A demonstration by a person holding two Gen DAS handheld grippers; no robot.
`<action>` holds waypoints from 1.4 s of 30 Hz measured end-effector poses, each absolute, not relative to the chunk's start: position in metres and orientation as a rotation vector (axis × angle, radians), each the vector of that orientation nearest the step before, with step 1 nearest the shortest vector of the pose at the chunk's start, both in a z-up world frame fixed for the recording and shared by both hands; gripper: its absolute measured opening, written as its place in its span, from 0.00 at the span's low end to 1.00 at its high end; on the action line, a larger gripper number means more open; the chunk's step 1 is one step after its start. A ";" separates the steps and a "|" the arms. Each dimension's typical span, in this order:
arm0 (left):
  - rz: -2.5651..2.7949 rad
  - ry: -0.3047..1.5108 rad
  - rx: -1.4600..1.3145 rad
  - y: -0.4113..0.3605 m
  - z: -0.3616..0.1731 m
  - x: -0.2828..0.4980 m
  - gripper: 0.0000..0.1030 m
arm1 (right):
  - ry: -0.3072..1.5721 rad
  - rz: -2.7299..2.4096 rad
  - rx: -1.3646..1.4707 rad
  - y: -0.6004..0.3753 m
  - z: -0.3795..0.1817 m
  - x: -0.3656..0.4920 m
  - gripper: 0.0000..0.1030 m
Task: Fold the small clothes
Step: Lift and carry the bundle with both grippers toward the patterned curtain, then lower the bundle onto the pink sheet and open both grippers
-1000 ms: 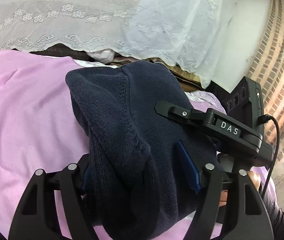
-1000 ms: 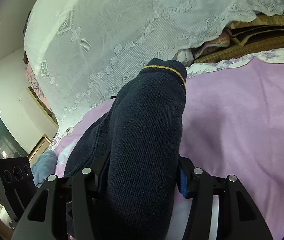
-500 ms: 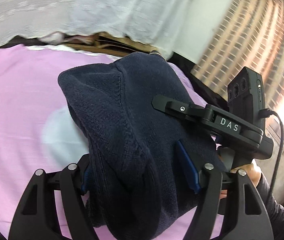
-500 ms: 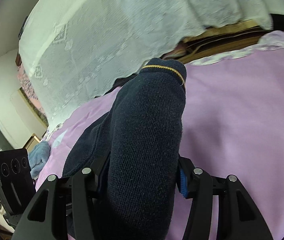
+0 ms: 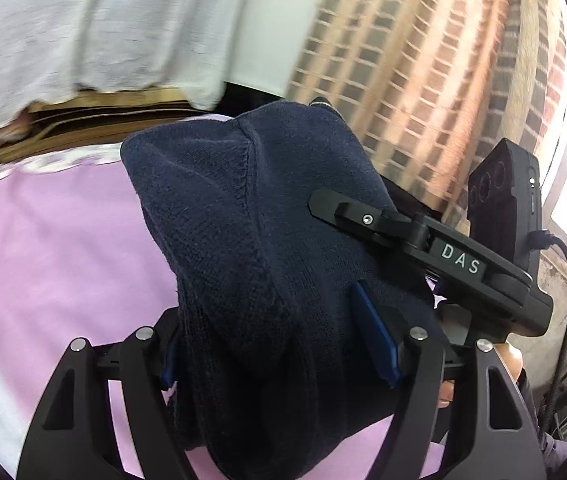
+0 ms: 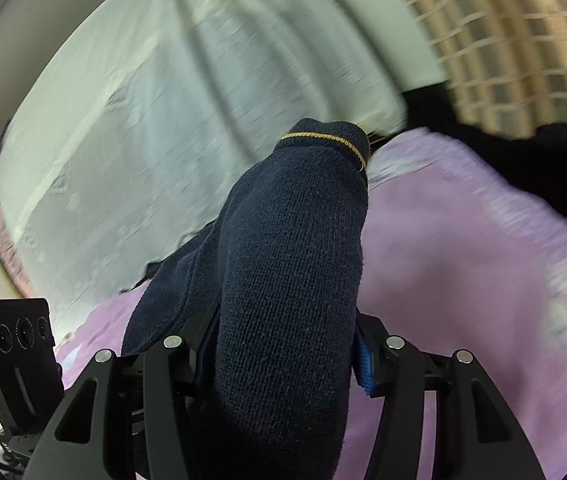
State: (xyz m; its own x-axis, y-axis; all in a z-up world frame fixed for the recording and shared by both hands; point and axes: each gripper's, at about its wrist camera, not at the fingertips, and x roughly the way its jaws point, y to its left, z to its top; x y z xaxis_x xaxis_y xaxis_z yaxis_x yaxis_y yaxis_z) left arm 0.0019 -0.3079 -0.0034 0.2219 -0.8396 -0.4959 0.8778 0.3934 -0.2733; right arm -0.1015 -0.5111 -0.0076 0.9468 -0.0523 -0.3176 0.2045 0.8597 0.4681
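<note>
A folded navy knitted garment (image 5: pixel 251 220) is bunched between the blue pads of my left gripper (image 5: pixel 271 348), which is shut on it and holds it above the pink sheet (image 5: pixel 43 260). In the right wrist view the same navy garment (image 6: pixel 291 260), with a thin yellow stripe (image 6: pixel 323 138) at its far cuff, fills the jaws of my right gripper (image 6: pixel 283 356), also shut on it. From the right, the right tool's black finger (image 5: pixel 363 220) lies against the cloth. The left tool's camera block (image 6: pixel 19 344) shows at lower left.
A white lace curtain (image 5: pixel 83 32) hangs behind the bed, and a brick wall (image 5: pixel 423 60) stands at the right. Dark striped bedding (image 5: pixel 83 120) lies under the curtain's hem. Something black (image 6: pixel 543 160) lies at the sheet's far right edge. The background is blurred.
Both grippers have swept sideways together with the navy garment still clamped. The lace curtain has slid left and the brick wall has come into view.
</note>
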 end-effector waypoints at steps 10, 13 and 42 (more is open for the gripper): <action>-1.267 0.708 0.151 -0.437 -0.038 -0.003 0.67 | 0.371 -0.328 0.537 -0.622 -0.044 -0.116 0.53; -1.242 0.729 0.164 -0.445 -0.058 -0.001 0.67 | 0.454 -0.336 0.589 -0.640 -0.066 -0.101 0.53; -1.063 0.725 0.115 -0.410 -0.073 0.016 0.80 | 0.436 -0.565 0.442 -0.585 -0.067 -0.098 0.69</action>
